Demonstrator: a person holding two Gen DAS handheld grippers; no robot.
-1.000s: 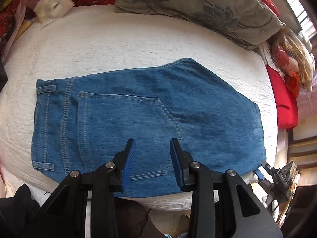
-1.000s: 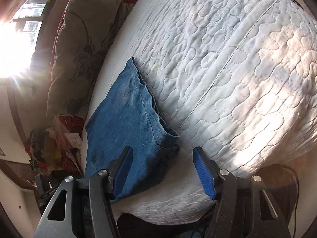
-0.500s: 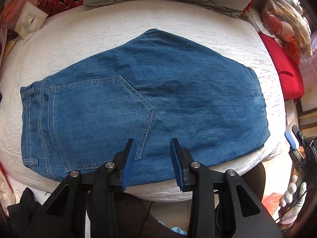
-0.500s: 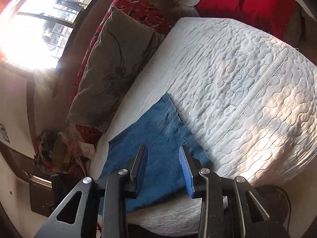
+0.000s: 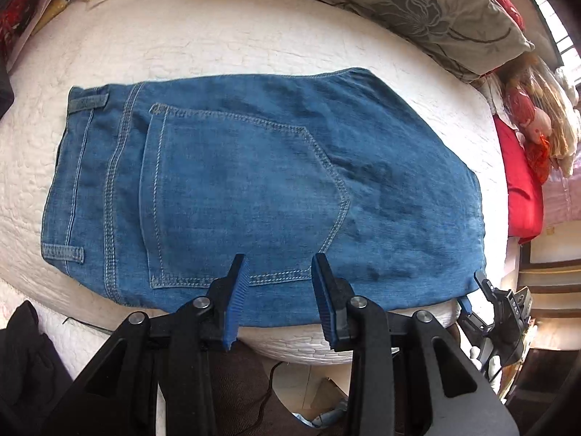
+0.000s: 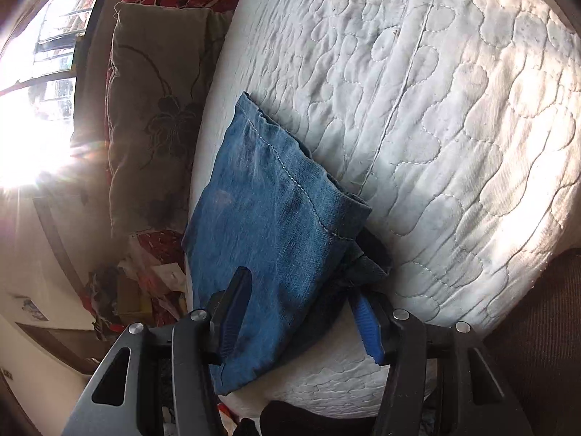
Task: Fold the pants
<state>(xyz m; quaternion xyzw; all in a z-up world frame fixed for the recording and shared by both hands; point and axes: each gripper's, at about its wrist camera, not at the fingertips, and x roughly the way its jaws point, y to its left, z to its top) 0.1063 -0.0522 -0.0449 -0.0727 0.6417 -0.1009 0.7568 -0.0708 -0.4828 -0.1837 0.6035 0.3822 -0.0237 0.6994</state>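
- Pants (image 5: 254,189) lie folded on the bed (image 5: 218,47), hem between the opening right gripper (image 6: 301,312).
- Left gripper (image 5: 279,290), half-open and empty, should pin the near edge.

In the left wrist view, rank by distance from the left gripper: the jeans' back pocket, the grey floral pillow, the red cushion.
From the left gripper:
1. Stitched back pocket of the blue denim jeans, just beyond the fingertips.
2. Red cushion, far right at the mattress edge.
3. Grey floral pillow, top right, across the mattress.

Folded jeans (image 6: 276,225) on white quilt (image 6: 454,127), hem corner between opening right claw (image 6: 301,309).
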